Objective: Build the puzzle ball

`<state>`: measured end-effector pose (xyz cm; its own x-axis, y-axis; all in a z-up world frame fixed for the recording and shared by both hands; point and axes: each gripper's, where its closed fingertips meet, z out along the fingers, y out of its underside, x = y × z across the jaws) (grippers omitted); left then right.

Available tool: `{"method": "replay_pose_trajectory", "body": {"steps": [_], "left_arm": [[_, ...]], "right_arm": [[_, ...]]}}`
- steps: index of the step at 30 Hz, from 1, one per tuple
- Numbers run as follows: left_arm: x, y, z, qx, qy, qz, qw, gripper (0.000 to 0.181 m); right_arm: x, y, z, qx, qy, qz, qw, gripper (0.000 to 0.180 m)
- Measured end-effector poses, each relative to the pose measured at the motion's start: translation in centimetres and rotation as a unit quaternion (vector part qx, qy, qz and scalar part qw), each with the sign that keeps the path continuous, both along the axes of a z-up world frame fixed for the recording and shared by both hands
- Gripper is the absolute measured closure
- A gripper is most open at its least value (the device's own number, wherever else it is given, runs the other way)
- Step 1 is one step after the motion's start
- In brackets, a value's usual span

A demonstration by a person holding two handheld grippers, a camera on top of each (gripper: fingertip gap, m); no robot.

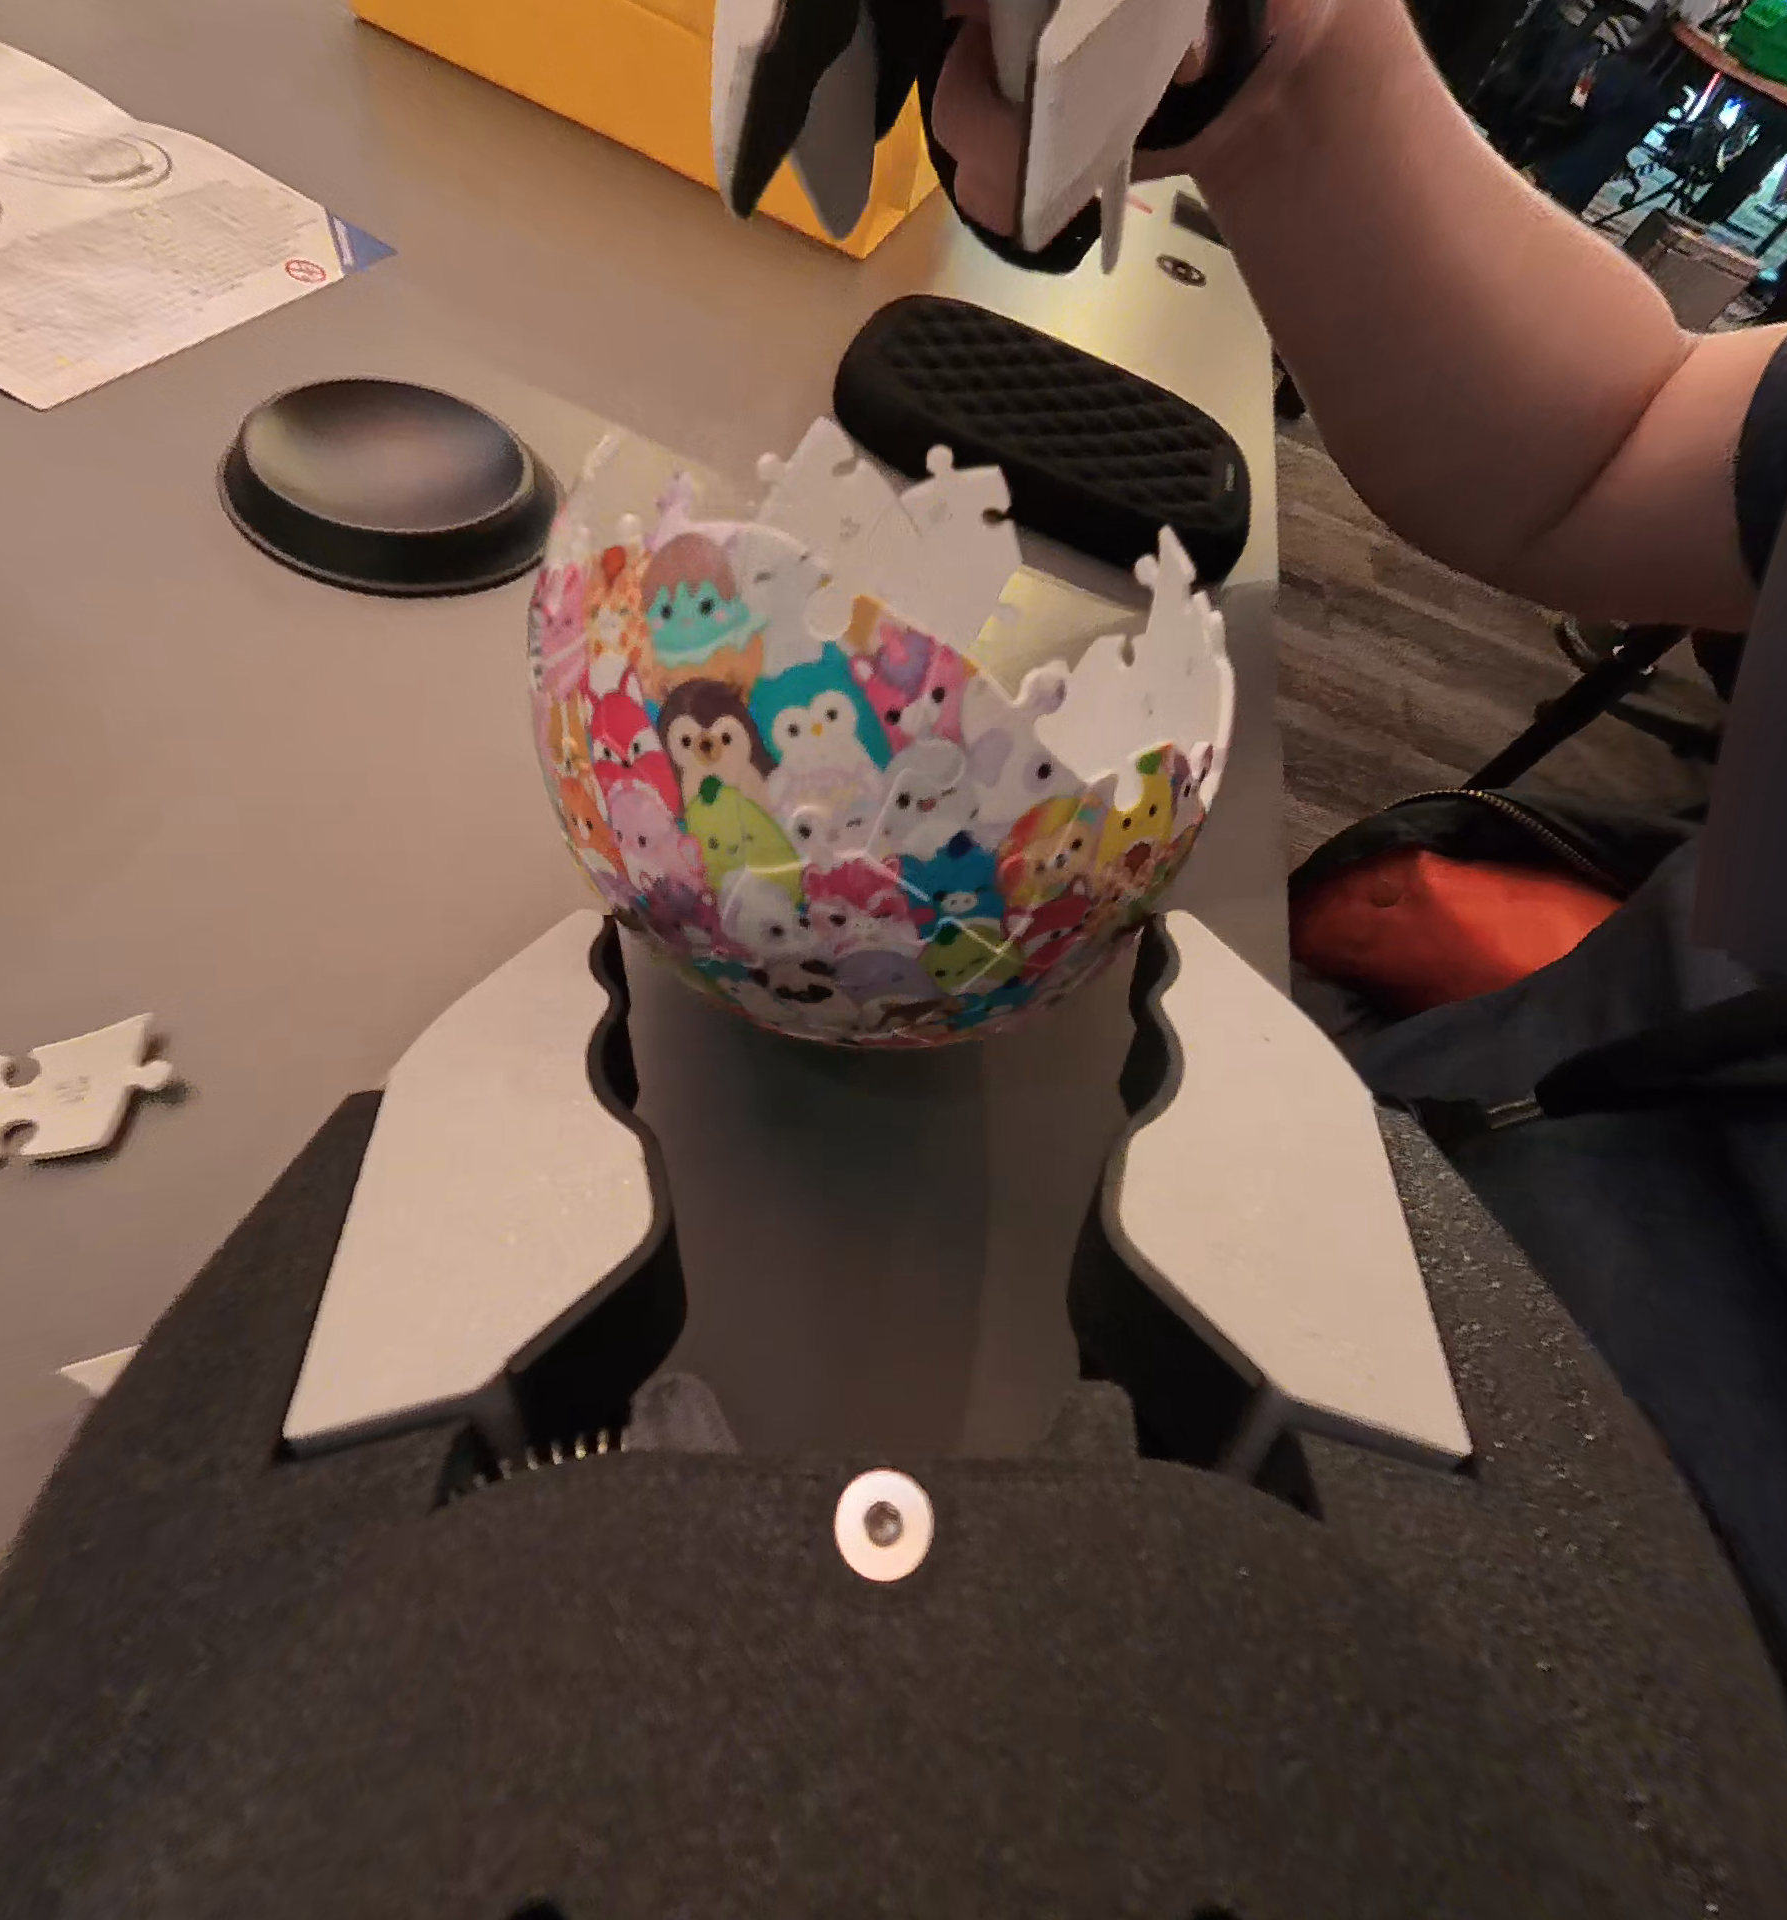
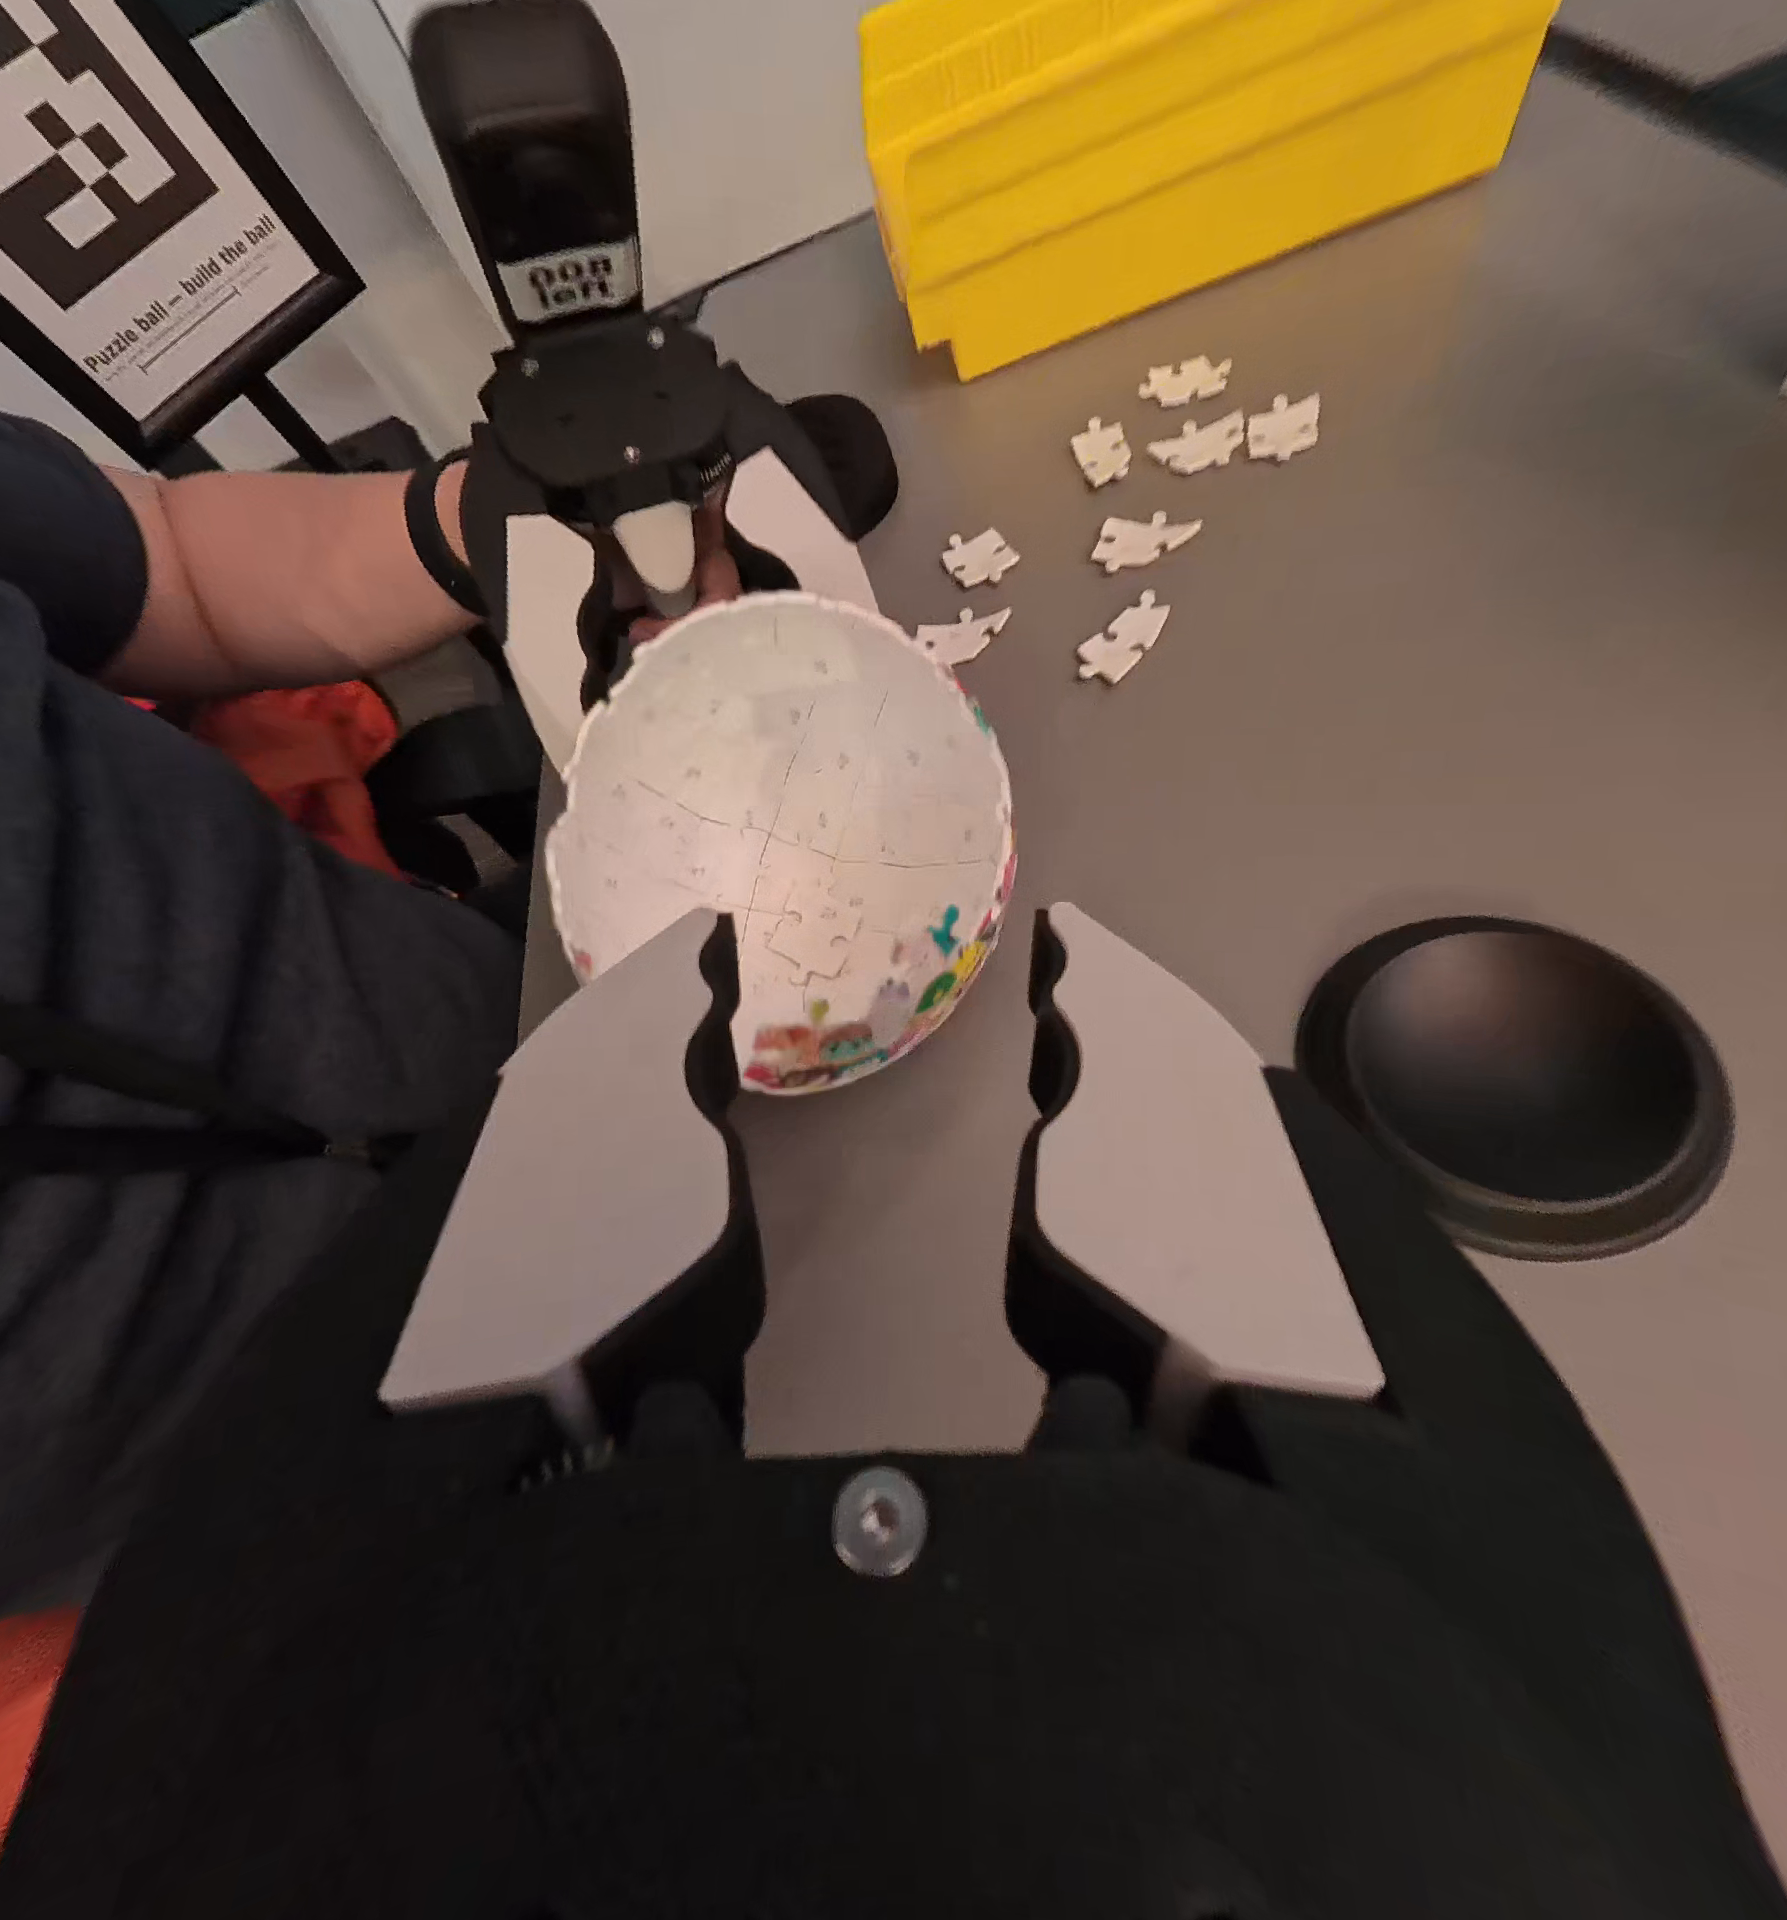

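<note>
Puzzle ball [image 1: 873,790] — colourful, jagged-rimmed, half-built

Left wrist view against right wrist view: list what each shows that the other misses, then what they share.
Only the left wrist view shows the printed paper instruction sheet, the black quilted oval pouch and the shell's colourful cartoon-animal outside.

Only the right wrist view shows the framed black-and-white sign, the loose white puzzle pieces grouped by the box, and the shell's white inside.

Both show the half-built puzzle ball shell on the grey table, the round black plastic stand, the yellow box, and both grippers open.
</note>
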<state>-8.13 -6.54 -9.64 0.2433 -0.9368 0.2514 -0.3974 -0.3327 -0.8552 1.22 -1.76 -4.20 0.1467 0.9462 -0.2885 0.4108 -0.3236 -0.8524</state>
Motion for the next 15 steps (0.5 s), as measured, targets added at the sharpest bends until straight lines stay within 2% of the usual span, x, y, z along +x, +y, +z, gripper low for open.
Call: {"method": "replay_pose_trajectory", "body": {"steps": [7, 11, 15], "left_arm": [[-2.6, 1.1, -0.4, -0.023, 0.011, 0.040, 0.999, 0.091], [-4.7, 0.8, -0.9, -0.039, 0.018, 0.081, 0.996, 0.093], [-6.2, -0.9, -0.5, -0.077, 0.009, 0.115, 0.990, 0.098]], "right_arm": [[-0.7, 1.4, -1.8, -0.093, 0.010, 0.001, 0.996, 0.125], [-0.6, 1.9, -1.9, -0.097, 0.020, 0.029, 0.995, 0.127], [-0.5, 2.8, -4.2, -0.056, -0.045, 0.057, 0.996, 0.127]]}}
